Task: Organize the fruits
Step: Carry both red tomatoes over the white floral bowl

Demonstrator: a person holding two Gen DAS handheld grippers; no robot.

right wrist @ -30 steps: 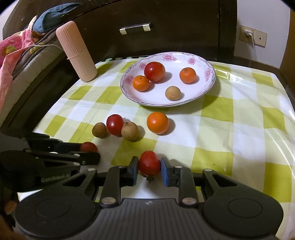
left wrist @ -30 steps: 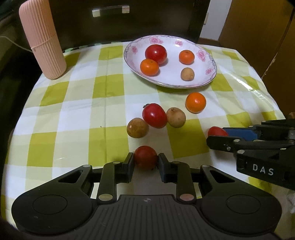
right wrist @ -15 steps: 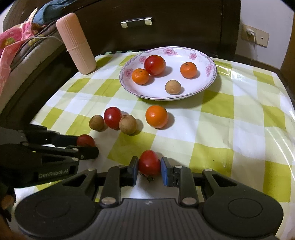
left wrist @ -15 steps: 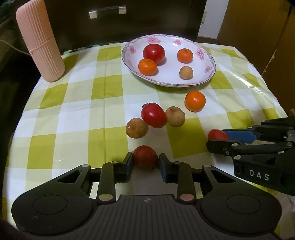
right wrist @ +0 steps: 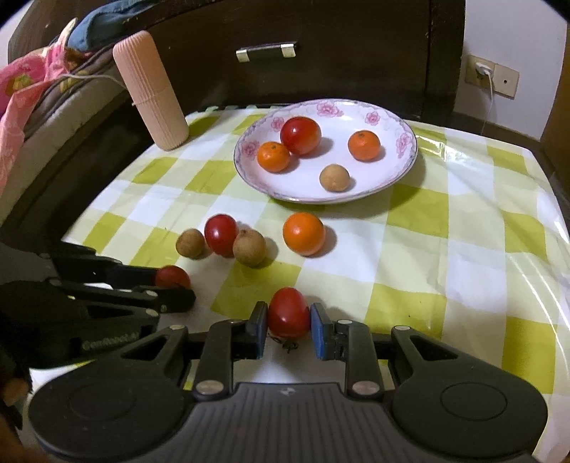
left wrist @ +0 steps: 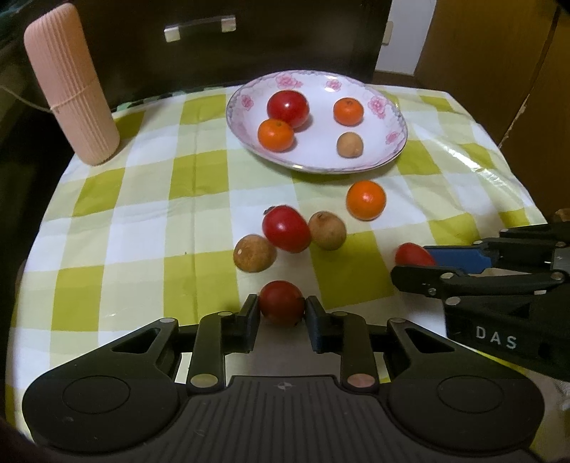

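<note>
My left gripper [left wrist: 281,311] is shut on a red tomato [left wrist: 281,302] above the checked tablecloth. My right gripper [right wrist: 288,322] is shut on another red tomato [right wrist: 288,312]; it also shows at the right of the left wrist view [left wrist: 413,254]. A floral plate [left wrist: 388,149] at the back holds a red tomato [left wrist: 288,108], two oranges and a brown fruit. Loose on the cloth lie a red tomato [left wrist: 286,229], two brown fruits [left wrist: 254,253] [left wrist: 327,230] and an orange [left wrist: 366,200].
A ribbed pink cylinder [left wrist: 71,85] stands at the back left of the table. A dark cabinet with a metal handle [left wrist: 199,28] is behind the table. Bedding [right wrist: 32,85] lies to the left in the right wrist view.
Both grippers have moved forward, toward the plate, each still holding its tomato. The loose fruits have not moved.
</note>
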